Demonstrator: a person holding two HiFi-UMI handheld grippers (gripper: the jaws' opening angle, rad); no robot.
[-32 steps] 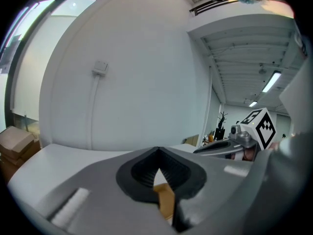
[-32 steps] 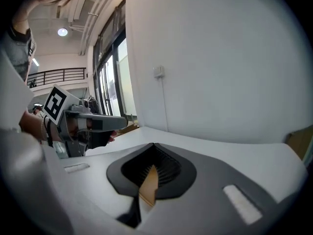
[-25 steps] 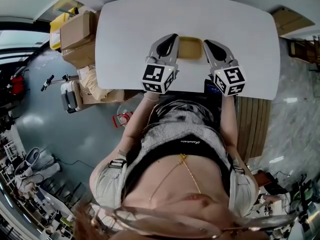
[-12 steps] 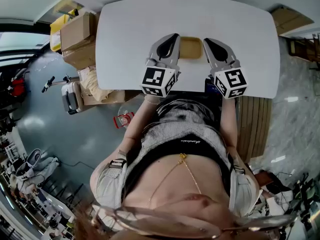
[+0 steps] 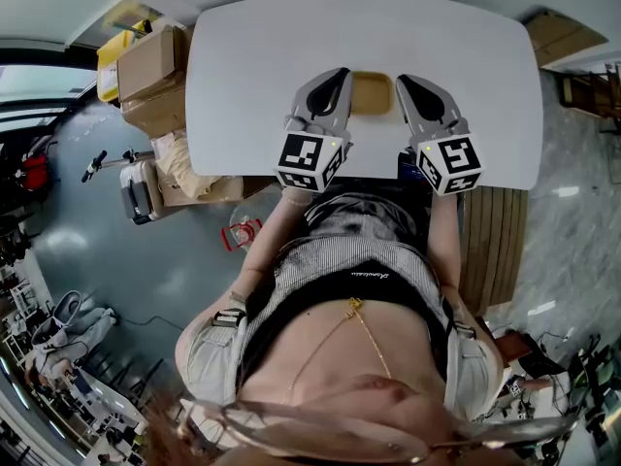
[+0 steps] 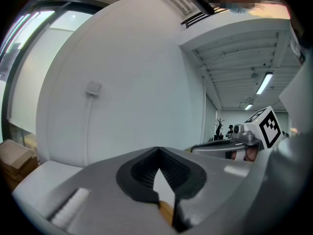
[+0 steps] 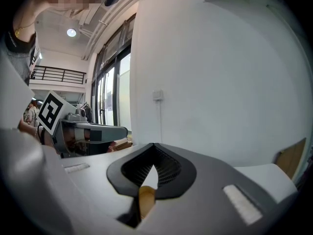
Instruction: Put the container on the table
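Two tools held one container (image 5: pixel 371 92) between them, over the near part of the white tabletop (image 5: pixel 252 66). The container was tan, shallow and rectangular with round corners. It lay close to the near edge of the tabletop, about in the middle between left and right. From the head view I could not tell if its bottom touched the tabletop or was a little above it.

The left tool (image 5: pixel 337 76) was at the left side of the container. In the left gripper view its jaws were closed on a thin tan edge of the container, which showed in the narrow gap low between the dark pads. The right tool (image 5: pixel 408 81) was at the right side. In the right gripper view its jaws were also closed on a tan, rounded piece of the rim, low between the pads. Each tool pointed to the far side, and its marker cube (image 5: pixel 310 156) was at the near end, just past the tabletop edge. Each gripper view also showed the other tool beside it.

Some cardboard boxes (image 5: pixel 150 61) stood on the floor at the left of the tabletop, and a wooden panel (image 5: pixel 490 250) stood at the near right.
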